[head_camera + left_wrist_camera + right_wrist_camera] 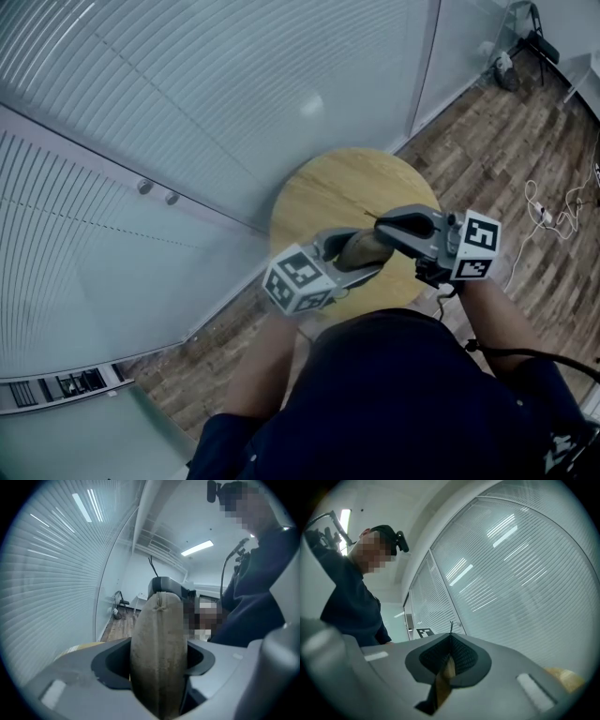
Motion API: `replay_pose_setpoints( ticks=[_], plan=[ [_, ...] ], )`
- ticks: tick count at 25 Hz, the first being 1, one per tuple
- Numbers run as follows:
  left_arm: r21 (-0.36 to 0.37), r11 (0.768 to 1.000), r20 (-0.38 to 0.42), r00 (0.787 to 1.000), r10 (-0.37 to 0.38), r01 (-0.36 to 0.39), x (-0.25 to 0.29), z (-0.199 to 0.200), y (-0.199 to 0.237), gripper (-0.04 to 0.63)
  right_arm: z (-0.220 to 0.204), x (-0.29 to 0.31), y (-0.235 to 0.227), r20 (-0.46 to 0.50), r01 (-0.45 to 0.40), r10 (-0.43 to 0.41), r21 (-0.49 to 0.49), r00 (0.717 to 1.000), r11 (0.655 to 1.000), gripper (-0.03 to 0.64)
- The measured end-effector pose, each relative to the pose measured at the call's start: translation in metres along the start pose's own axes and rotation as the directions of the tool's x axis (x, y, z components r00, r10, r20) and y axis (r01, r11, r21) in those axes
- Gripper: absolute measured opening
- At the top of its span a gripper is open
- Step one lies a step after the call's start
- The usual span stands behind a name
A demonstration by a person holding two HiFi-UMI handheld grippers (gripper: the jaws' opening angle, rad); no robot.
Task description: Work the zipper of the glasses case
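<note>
A tan fabric glasses case is held in the air over a round wooden table. My left gripper is shut on the case's body; in the left gripper view the case fills the gap between the jaws of the left gripper. From the right, my right gripper meets the case's top end. In its own view the right gripper is shut, with a sliver of tan material pinched between the pads and a thin black zipper pull cord sticking out past the tips.
A glass wall with horizontal blinds curves along the left and far side of the table. Wood-pattern floor lies to the right, with white cables on it. The person's dark clothing fills the bottom.
</note>
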State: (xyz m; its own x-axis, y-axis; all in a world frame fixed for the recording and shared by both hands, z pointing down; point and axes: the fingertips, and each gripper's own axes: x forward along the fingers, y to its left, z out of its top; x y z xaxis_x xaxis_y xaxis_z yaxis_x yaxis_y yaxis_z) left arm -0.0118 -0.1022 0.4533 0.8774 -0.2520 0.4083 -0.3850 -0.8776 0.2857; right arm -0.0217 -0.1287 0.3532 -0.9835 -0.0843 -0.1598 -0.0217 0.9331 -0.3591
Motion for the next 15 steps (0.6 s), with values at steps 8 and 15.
replay_pose_setpoints(
  ticks=[8,15],
  plan=[
    [-0.064,0.996,0.233,0.972,-0.040,0.057,-0.024,0.041,0.007,0.298,0.025,-0.009,-0.009,0.187,0.006,-0.016,0.056,0.982,0.998,0.012],
    [-0.086,0.993,0.372,0.927,-0.042,0.080,-0.039,0.074,0.012,0.299,0.048,-0.006,-0.010,0.283,0.018,-0.024,0.025,0.959,1.000,0.012]
  ],
)
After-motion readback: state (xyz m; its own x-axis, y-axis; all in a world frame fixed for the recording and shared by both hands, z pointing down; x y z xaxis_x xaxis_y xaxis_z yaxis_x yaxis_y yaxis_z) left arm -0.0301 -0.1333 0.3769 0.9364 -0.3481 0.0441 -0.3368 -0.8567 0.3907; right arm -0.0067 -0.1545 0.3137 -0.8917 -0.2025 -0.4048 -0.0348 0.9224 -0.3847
